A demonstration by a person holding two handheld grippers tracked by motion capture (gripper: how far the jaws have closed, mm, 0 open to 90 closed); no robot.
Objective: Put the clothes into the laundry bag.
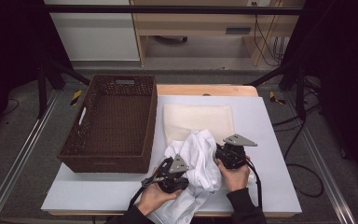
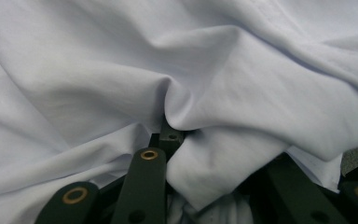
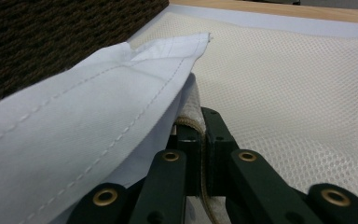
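Pale blue sheeting covers the table (image 1: 270,140). Closed tight, the right gripper (image 3: 200,135) pinches a cream mesh edge with the white shirt's (image 1: 198,161) stitched hem draped over it. Whether the left gripper (image 2: 200,154), buried in folds, grips cloth I cannot tell. Crumpled at lower centre, the shirt runs lengthwise toward the lower edge, overlapping the mesh bag (image 1: 198,119); a wicker basket (image 1: 109,161) sits left.

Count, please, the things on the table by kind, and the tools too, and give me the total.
White shirt: 1
Cream mesh bag: 1
Brown woven basket: 1
Left tool and right tool: 2
Total: 5
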